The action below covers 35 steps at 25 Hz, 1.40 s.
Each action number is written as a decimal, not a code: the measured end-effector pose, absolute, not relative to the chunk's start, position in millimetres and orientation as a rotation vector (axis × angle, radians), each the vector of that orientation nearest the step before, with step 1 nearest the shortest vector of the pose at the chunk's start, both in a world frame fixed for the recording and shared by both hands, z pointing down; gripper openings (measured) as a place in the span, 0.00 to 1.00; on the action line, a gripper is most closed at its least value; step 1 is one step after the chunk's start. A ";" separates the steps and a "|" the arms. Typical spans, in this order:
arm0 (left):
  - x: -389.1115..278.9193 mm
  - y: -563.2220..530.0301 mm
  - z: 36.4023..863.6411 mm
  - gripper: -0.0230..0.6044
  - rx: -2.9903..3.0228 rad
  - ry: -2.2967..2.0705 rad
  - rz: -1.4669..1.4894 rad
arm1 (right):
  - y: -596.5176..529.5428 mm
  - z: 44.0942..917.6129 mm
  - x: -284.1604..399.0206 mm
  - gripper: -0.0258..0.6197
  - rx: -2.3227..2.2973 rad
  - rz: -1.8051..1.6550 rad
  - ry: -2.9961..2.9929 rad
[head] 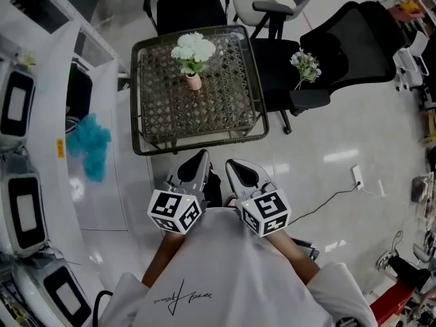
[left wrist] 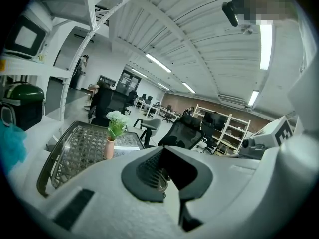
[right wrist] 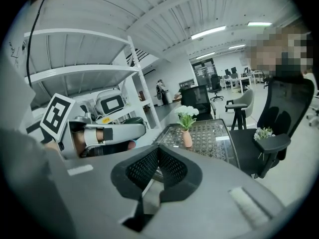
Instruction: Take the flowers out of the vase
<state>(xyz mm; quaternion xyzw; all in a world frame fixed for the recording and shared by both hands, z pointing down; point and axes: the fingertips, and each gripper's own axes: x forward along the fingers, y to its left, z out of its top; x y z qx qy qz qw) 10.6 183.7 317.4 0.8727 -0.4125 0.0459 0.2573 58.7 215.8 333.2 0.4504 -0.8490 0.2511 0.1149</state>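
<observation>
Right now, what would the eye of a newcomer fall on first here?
The white flowers in a small pink vase on the wicker table, ahead of the person, catch the eye first. A second small bunch lies on the black chair to its right. Near the person, the left gripper and right gripper are both shut and empty.

left gripper (left wrist: 163,156), jaws together, faces white flowers (left wrist: 116,119) in a pink vase (left wrist: 109,148) on a lattice table (left wrist: 77,152).
</observation>
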 end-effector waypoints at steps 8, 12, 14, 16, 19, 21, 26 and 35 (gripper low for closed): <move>-9.7 128.6 309.7 0.04 2.395 -1.093 0.110 | 163.3 330.5 38.7 0.05 1.355 0.736 -2.462; -26.7 104.5 306.6 0.04 2.406 -1.099 0.090 | 140.6 328.5 19.2 0.05 1.344 0.723 -2.472; -34.2 95.7 305.5 0.04 2.410 -1.103 0.076 | 132.5 328.6 11.0 0.05 1.341 0.711 -2.474; -41.7 89.3 304.4 0.04 2.412 -1.106 0.065 | 127.0 328.5 3.1 0.05 1.337 0.703 -2.476; -49.1 79.9 299.8 0.04 2.424 -1.112 0.052 | 119.0 324.5 -4.4 0.05 1.337 0.685 -2.488; -52.5 77.3 296.8 0.04 2.428 -1.118 0.044 | 117.0 321.4 -6.2 0.05 1.340 0.679 -2.496; -62.3 71.5 300.3 0.04 2.423 -1.126 0.045 | 109.2 322.2 -11.3 0.05 1.351 0.664 -2.499; -64.3 53.7 318.9 0.04 2.386 -1.174 0.087 | 83.2 336.1 -13.3 0.06 1.334 0.687 -2.511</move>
